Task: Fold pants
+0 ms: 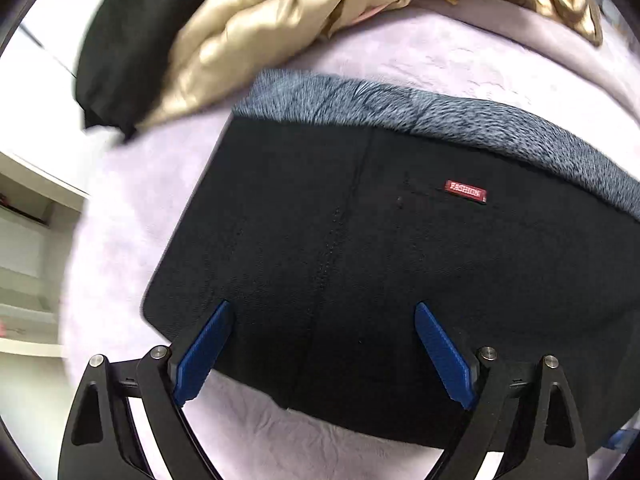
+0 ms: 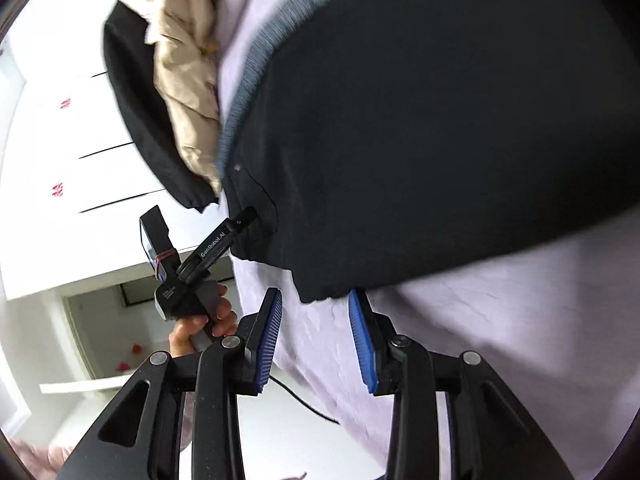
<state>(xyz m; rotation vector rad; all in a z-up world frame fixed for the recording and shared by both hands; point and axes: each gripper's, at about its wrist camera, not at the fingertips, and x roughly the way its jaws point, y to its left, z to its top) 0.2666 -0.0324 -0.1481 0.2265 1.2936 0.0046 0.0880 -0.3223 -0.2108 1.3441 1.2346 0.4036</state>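
Letting go with both sets of fingers parted and empty, left gripper (image 1: 322, 322) over the folded pants (image 1: 384, 264) on the lilac bed (image 1: 460, 64), right gripper (image 2: 314, 312) at their edge, you risk snagging a layer and undoing the fold.

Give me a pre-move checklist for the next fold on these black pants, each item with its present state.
1. Black fleece-lined pants lie flat on the lilac blanket: ok.
2. Left gripper open, nothing gripped: ok.
3. Right gripper open at the pants' edge: ok.
4. Right pads on fabric: not ok, none between them.
5. Gold satin quilt apart from the pants: ok.
6. Fold edges aligned: cannot tell.
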